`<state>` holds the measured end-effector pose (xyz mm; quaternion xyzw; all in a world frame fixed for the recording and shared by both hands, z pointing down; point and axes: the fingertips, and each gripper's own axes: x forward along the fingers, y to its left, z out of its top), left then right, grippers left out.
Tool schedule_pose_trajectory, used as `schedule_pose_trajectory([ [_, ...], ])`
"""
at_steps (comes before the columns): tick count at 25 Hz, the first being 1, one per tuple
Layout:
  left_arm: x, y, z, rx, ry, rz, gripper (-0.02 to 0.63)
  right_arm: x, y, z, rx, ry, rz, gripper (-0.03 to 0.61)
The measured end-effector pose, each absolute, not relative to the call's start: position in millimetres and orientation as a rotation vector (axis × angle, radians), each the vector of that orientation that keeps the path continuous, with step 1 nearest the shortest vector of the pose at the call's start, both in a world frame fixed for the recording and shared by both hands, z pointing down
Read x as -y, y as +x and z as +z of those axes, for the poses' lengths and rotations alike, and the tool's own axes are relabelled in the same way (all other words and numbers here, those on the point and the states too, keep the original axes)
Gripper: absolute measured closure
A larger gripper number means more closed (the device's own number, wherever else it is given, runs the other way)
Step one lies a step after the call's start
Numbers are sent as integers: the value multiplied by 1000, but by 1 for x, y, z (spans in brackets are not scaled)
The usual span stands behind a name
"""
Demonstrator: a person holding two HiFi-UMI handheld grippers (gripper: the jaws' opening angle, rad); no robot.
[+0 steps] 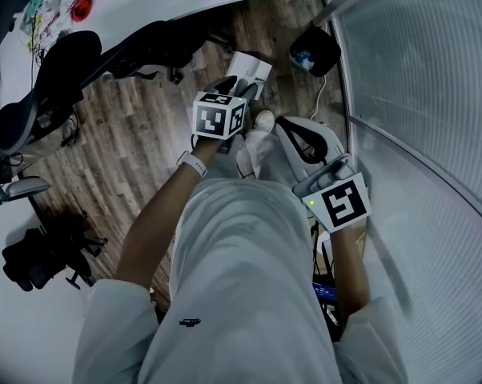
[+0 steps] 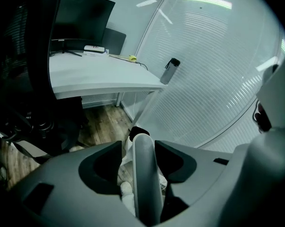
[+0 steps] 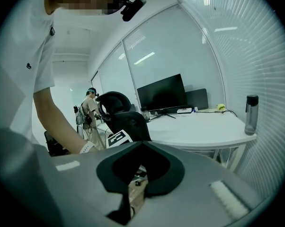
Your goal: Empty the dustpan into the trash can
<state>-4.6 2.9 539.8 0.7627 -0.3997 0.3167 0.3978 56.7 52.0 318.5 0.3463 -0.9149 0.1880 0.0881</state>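
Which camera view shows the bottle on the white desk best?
The right gripper view: the bottle stands whole and upright at the edge of the white desk. The left gripper view shows the bottle smaller and leaning. The head view gives at most a dark scrap at its top edge.

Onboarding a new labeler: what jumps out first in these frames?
A grey upright handle stands between the left gripper's open jaws. The right gripper is shut and empty, beside the curved ribbed glass wall on the head view's right.
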Motion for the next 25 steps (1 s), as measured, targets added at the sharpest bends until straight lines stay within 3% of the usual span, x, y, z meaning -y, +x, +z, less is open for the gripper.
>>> schedule_pose_trajectory([
  [3,-9,-8,528,1012,1958,796,390,-53,56,319,2701,1027,563,566],
  [17,-16,-43,421,1210,2072,600,391,-67,42,319,2677,895,595,566],
  [25,-38,-47,368,1199,2140,542,430,-70,45,312,2637,918,562,566],
])
